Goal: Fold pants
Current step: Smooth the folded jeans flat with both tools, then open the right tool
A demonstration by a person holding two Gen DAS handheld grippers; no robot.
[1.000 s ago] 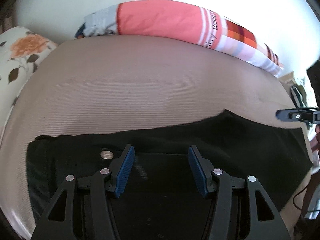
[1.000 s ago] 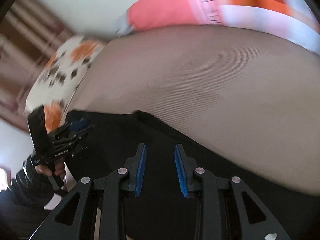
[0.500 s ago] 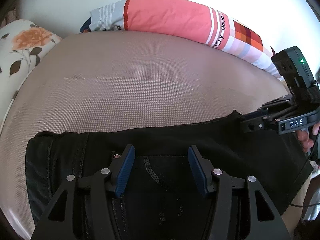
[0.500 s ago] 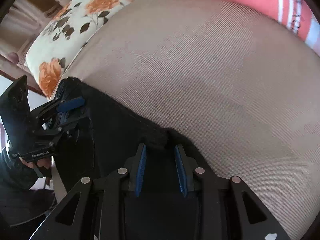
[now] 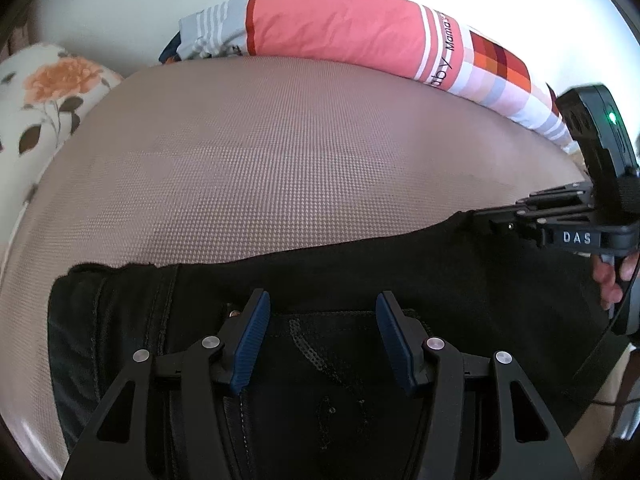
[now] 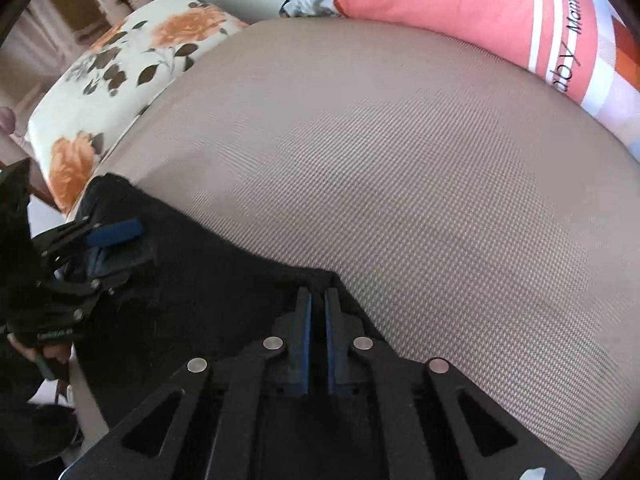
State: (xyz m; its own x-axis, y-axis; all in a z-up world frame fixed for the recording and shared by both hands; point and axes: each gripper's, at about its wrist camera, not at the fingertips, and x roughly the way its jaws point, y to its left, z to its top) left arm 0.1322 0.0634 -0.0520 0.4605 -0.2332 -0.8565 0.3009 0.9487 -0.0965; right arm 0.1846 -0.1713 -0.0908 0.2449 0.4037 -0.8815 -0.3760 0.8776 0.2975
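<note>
Black pants [image 5: 360,272] lie along the near edge of a beige textured bed [image 5: 280,152]. My left gripper [image 5: 322,312] is open, its blue fingers hovering low over the waistband end near a metal button [image 5: 235,313]. My right gripper [image 6: 316,300] is shut on a raised corner of the pants' far edge [image 6: 320,274]. The right gripper also shows at the right of the left wrist view [image 5: 492,214]. The left gripper shows at the left of the right wrist view [image 6: 116,240], over the pants [image 6: 192,276].
A long pink, grey and checked bolster pillow [image 5: 352,28] lies along the wall at the back. A white pillow with orange flowers [image 5: 44,92] sits at the left end of the bed. The beige bed surface stretches beyond the pants.
My right gripper has moved to the pants' far edge and closed on it. My left gripper has stayed open over the waistband, with the view shifting slightly.
</note>
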